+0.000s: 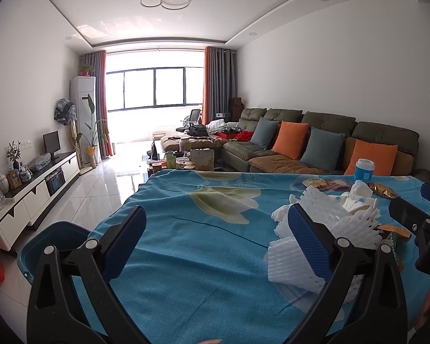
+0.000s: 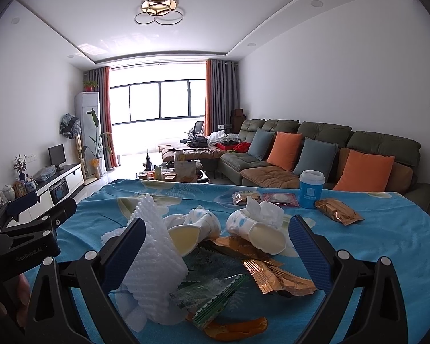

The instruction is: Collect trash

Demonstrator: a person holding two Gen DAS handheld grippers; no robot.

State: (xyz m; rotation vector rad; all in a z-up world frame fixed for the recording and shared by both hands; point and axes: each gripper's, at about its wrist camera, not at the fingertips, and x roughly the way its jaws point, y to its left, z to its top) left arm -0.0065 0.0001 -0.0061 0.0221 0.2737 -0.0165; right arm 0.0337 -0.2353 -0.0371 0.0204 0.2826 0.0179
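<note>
Trash lies on the table's blue flowered cloth [image 1: 192,246]: white foam fruit netting [image 1: 329,220] [image 2: 154,261], two crushed paper cups [image 2: 252,229], tissue, and gold [image 2: 275,278], green [image 2: 212,295] and orange wrappers. My left gripper [image 1: 218,243] is open and empty above the cloth, with its right finger beside the foam netting. My right gripper [image 2: 218,252] is open and empty, its fingers either side of the pile of netting, cups and wrappers. A blue bin [image 1: 51,240] stands below the table's left edge.
A blue lidded cup [image 2: 311,189], snack packets [image 2: 263,197] and a gold packet [image 2: 338,215] lie at the table's far right. Behind are a sofa with cushions [image 2: 315,154], a cluttered coffee table [image 1: 183,160] and a TV cabinet [image 1: 34,192] on the left.
</note>
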